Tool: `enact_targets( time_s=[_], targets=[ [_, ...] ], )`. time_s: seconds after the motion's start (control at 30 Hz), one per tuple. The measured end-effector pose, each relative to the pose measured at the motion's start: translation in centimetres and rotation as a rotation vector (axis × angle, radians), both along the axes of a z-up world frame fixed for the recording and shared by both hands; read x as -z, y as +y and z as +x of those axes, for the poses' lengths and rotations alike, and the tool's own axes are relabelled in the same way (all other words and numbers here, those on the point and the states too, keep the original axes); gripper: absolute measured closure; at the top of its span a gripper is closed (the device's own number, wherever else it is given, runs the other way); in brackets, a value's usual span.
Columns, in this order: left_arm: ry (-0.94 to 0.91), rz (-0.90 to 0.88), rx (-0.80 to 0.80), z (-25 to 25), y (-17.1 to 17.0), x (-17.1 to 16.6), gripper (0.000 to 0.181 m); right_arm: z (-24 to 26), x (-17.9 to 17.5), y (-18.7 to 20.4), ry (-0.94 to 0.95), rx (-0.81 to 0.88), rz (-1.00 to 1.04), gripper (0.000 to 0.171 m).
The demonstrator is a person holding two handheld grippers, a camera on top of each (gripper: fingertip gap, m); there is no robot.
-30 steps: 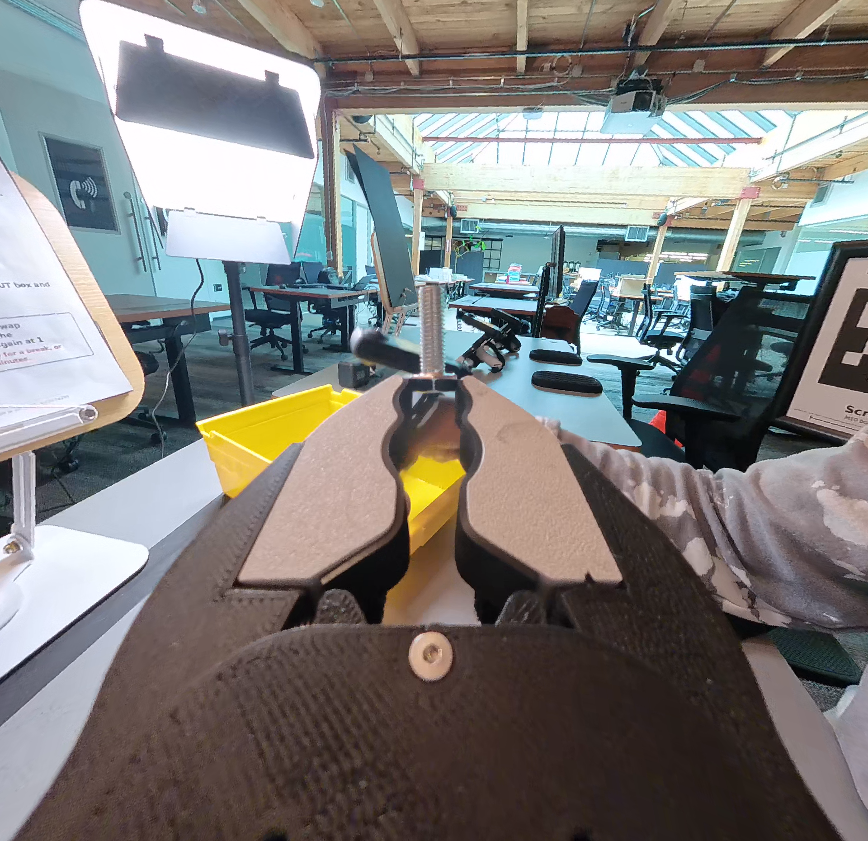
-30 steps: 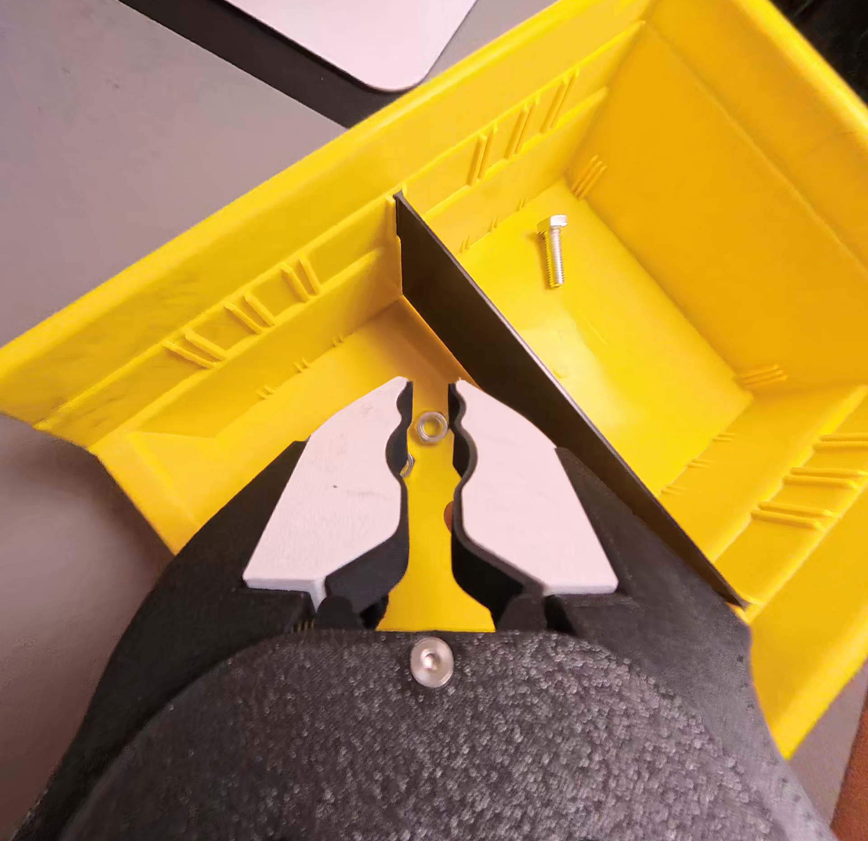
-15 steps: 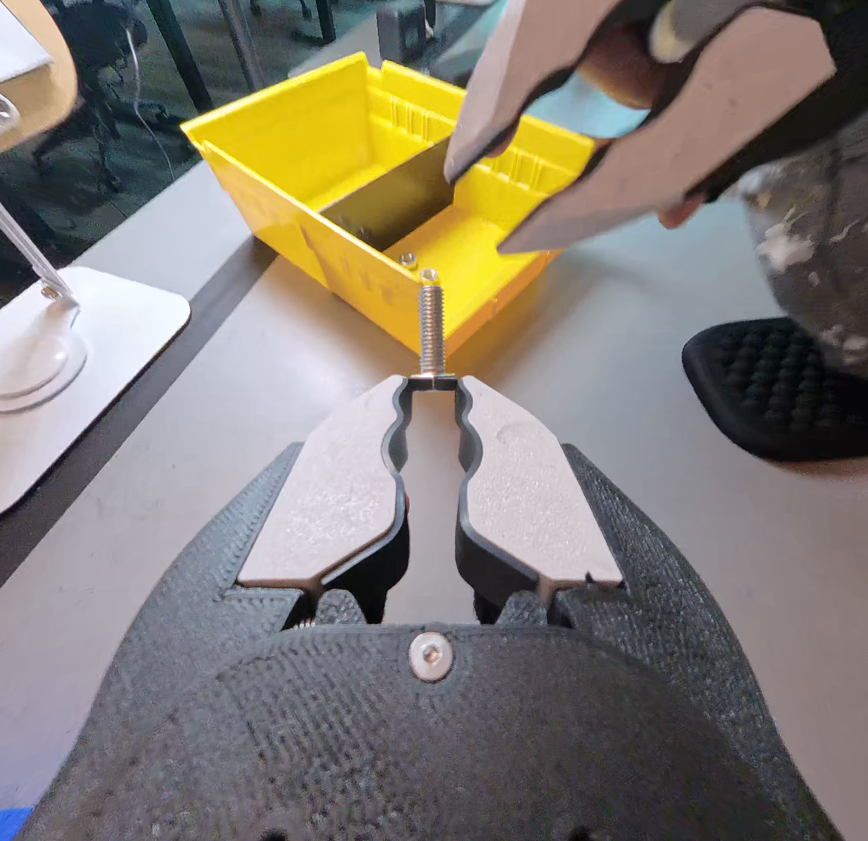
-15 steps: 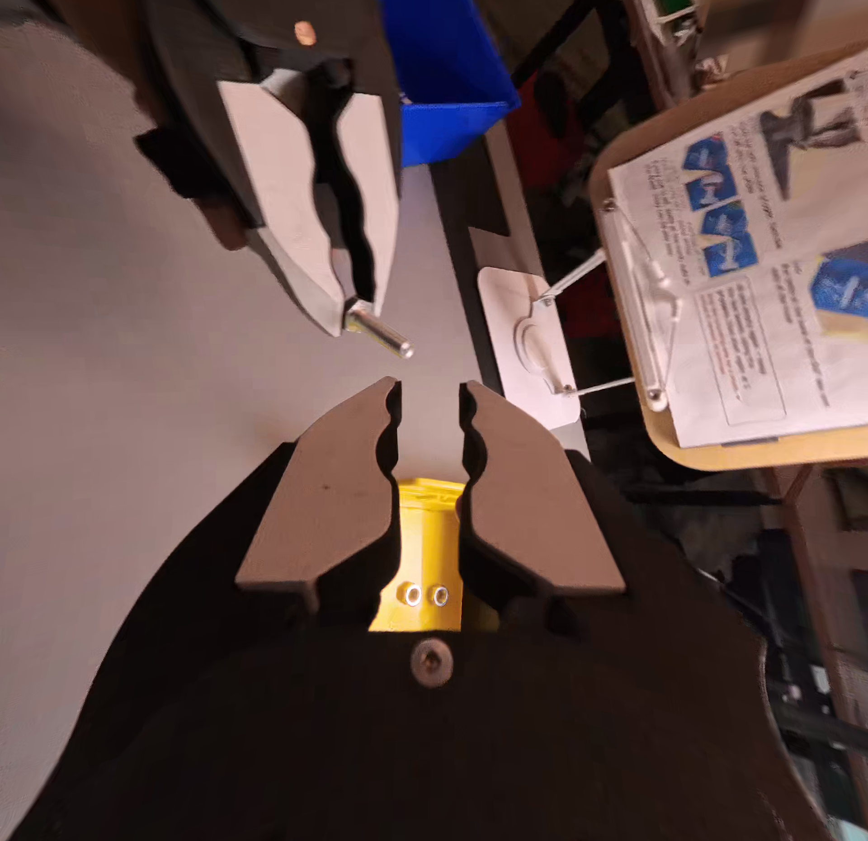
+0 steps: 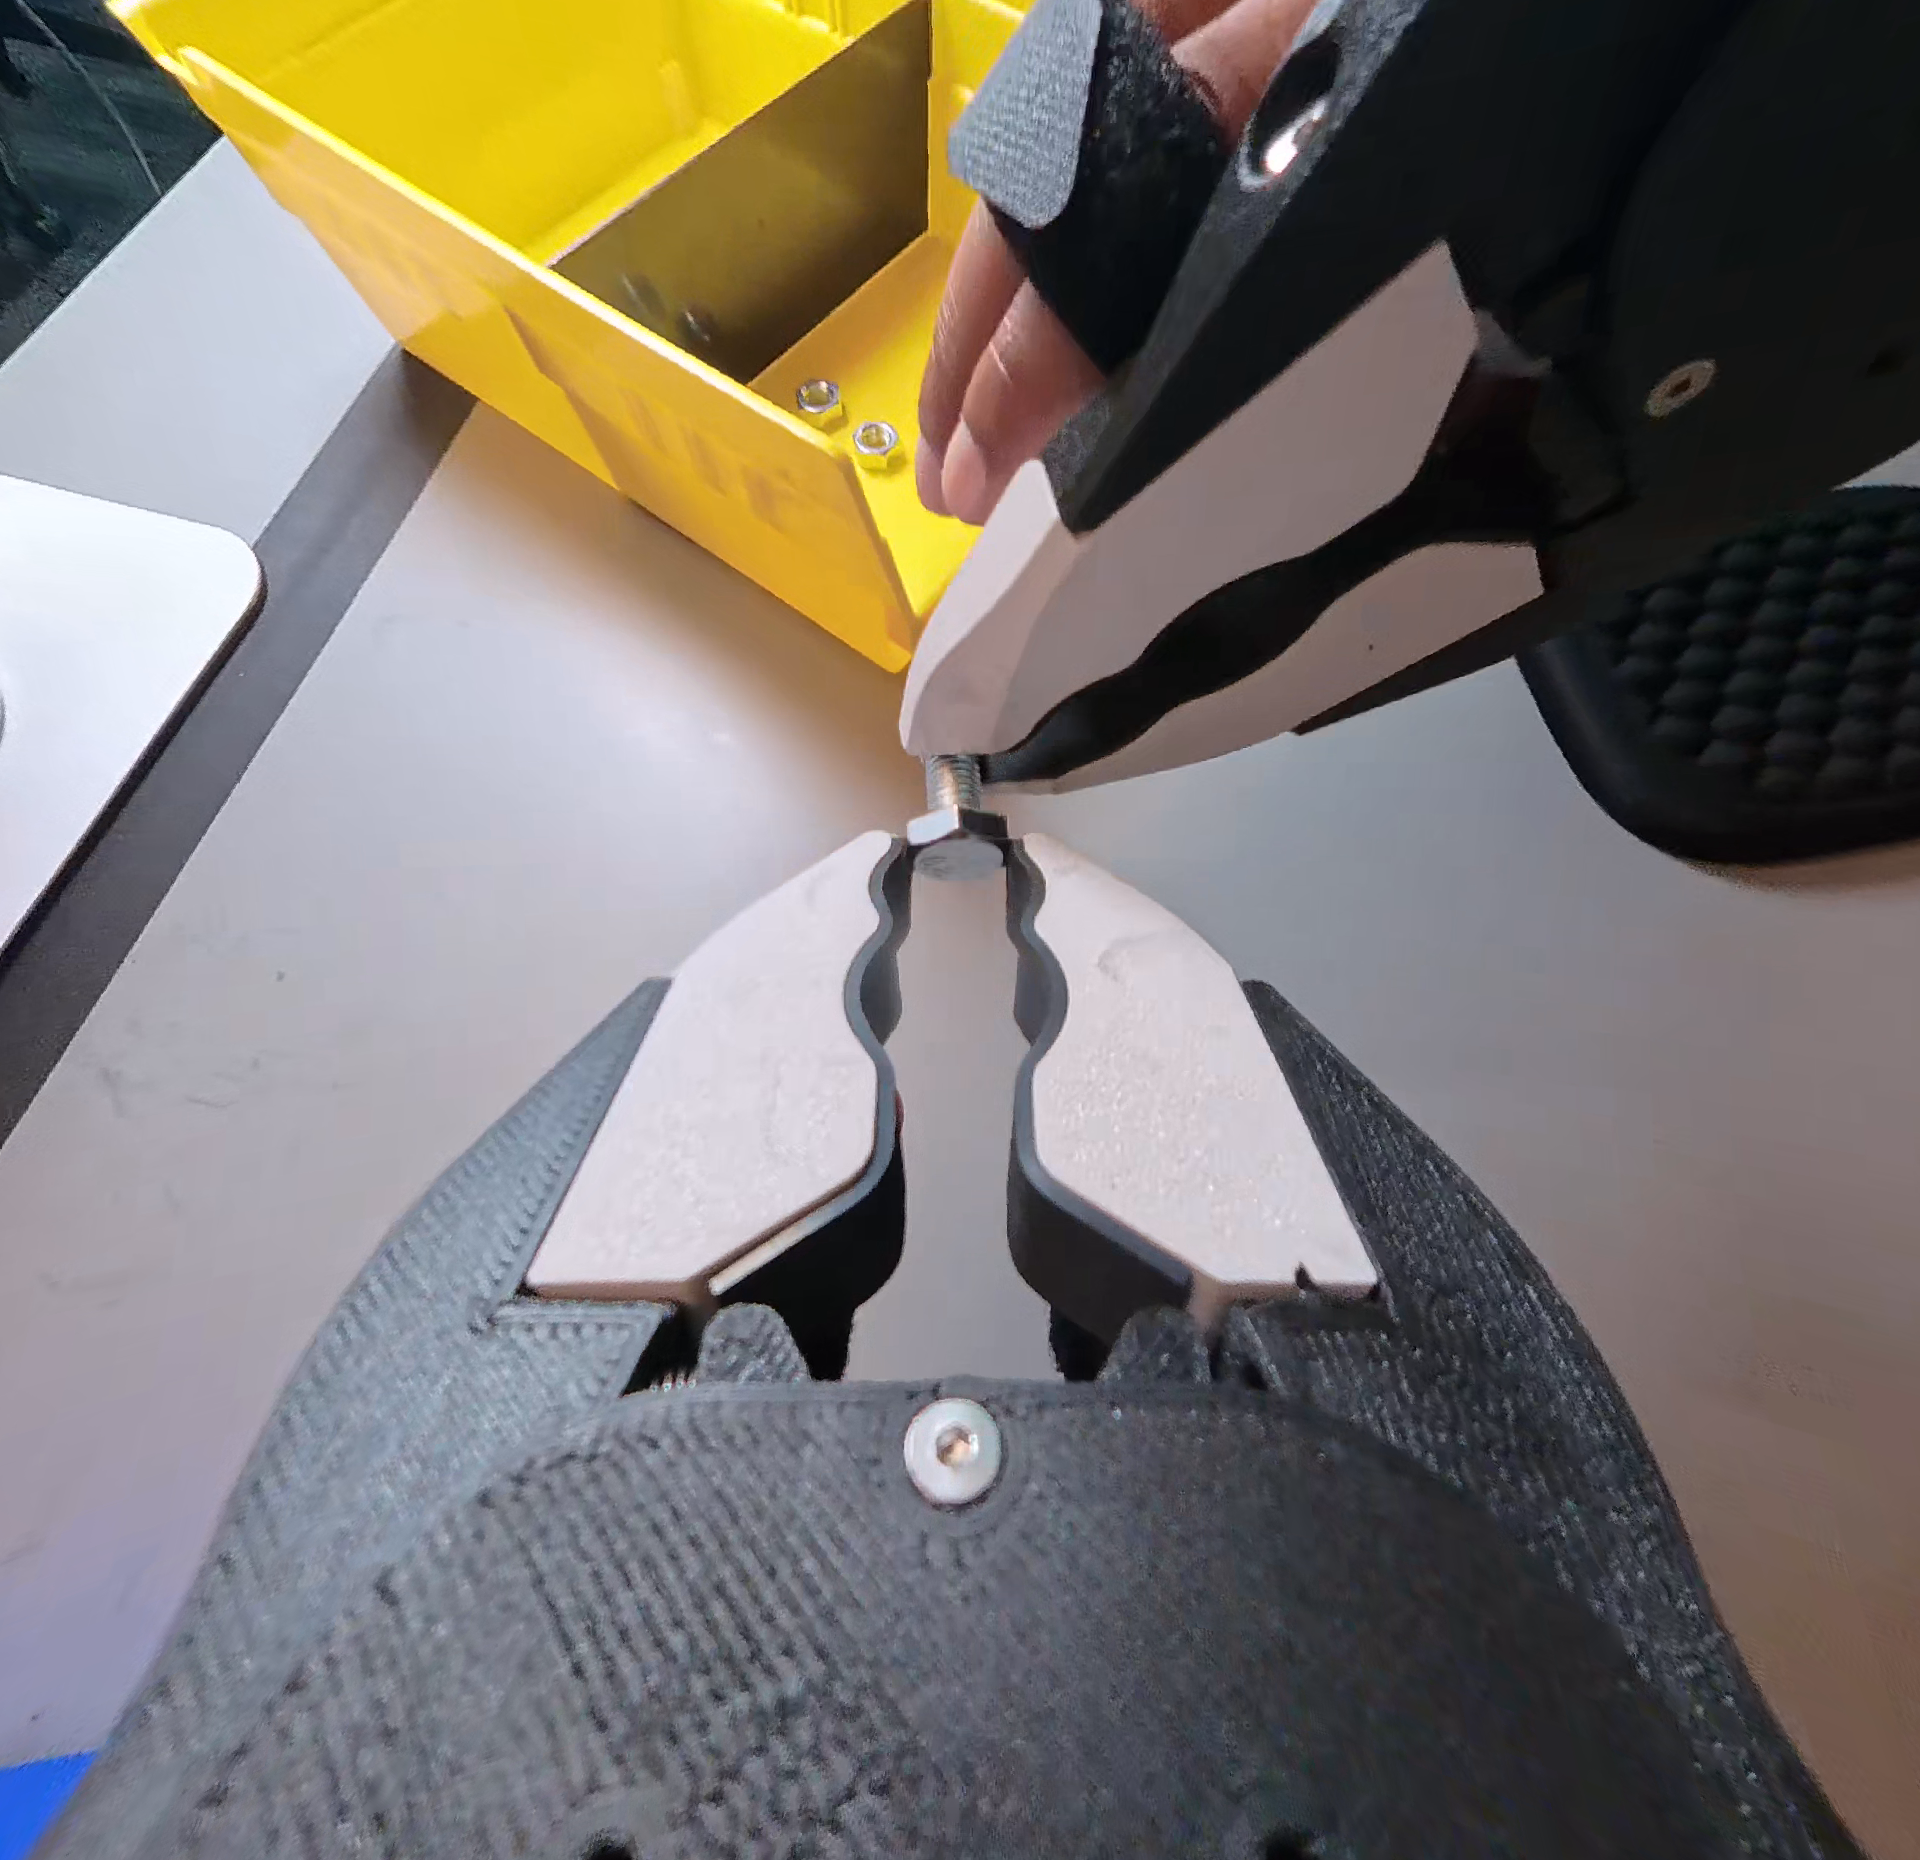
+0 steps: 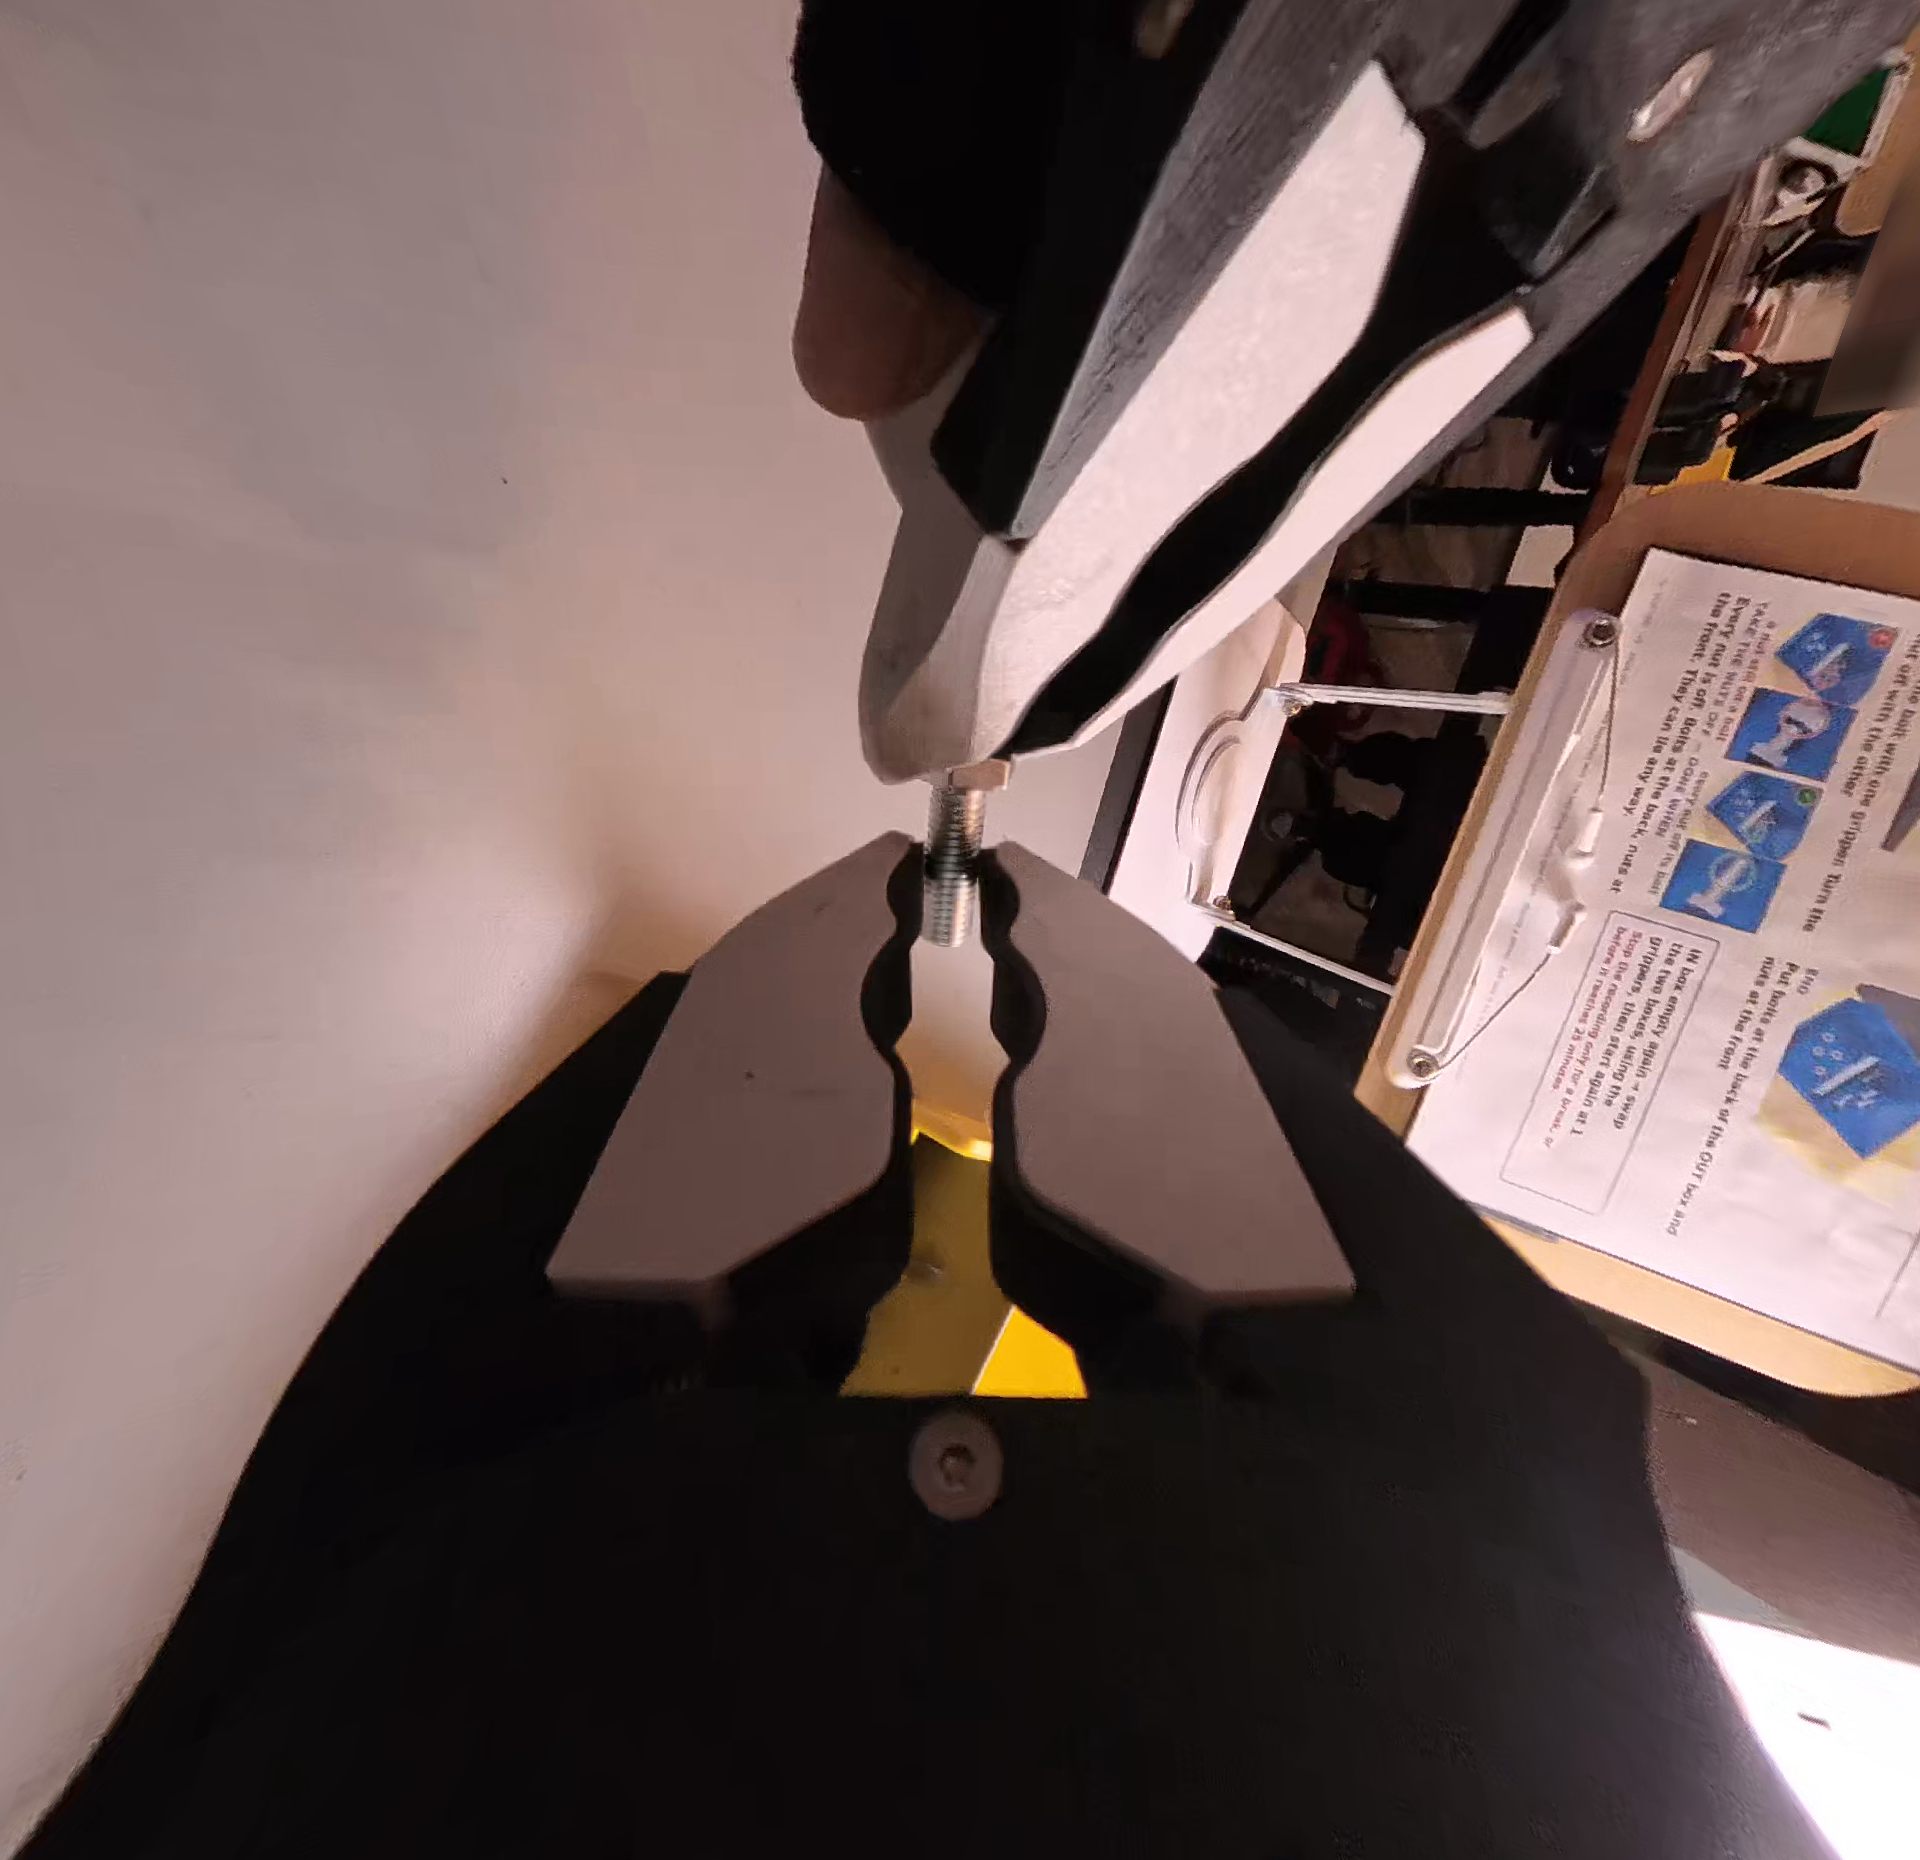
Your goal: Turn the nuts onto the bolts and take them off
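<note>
I am holding a silver bolt (image 5: 954, 823) in mid-air above the grey table (image 5: 520, 875), between my two grippers. My left gripper (image 5: 954, 860) is pinching the bolt's hexagonal head between its fingertips, the fingers drawn in narrow around it. My right gripper (image 6: 956, 870) is closing its tips on the threaded shank, and in the right wrist view the thread is sticking out past the tips on both sides. From the left wrist view most of the shank is hidden behind the right gripper's pale fingers, so only a short stretch of thread is showing. I cannot tell whether a nut is sitting on the bolt inside that grip.

Beyond the bolt, a yellow bin (image 5: 665, 428) is resting on the table, split by a dark divider (image 5: 769, 241). Two loose nuts (image 5: 847, 418) are lying in its near compartment; the far compartment is mostly hidden by its walls. My right hand (image 5: 1039, 283), strapped to its gripper, is covering the bin's right corner. A black textured pad (image 5: 1787, 688) is lying at the right, partly cut off. In the right wrist view, an instruction sheet on a wooden board (image 6: 1683, 937) is standing at the right edge.
</note>
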State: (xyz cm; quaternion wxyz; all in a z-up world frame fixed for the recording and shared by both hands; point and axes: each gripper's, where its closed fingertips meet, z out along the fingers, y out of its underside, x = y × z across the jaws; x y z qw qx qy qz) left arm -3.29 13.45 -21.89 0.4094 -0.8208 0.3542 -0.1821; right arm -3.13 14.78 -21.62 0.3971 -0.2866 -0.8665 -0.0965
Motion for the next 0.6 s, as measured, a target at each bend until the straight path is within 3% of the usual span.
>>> enact_targets(
  time_s=[0.03,0.13,0.2,0.33,0.47,0.6],
  targets=[
    [-0.021,0.007,0.004,0.0,0.0,-0.3,0.163,0.0,-0.1,0.1,0.020,0.010,-0.036,0.161],
    [-0.153,0.118,-0.047,-0.7,1.1,-2.8,0.162,0.1,-2.0,0.9,0.120,0.072,-0.234,0.162],
    [-0.232,0.222,-0.108,-1.9,1.8,-5.0,0.157,0.5,-4.4,3.6,0.223,0.163,-0.335,0.162],
    [-0.378,0.424,-0.220,-5.2,2.5,-8.9,0.155,3.8,-7.1,14.8,0.368,0.561,-0.435,0.162],
    [-0.421,0.543,-0.306,-7.9,2.5,-10.7,0.156,7.8,-3.6,24.3,0.386,0.964,-0.587,0.161],
    [-0.400,0.600,-0.364,-9.8,2.5,-11.3,0.165,10.1,2.2,29.0,0.288,1.189,-0.643,0.161]
  ],
)
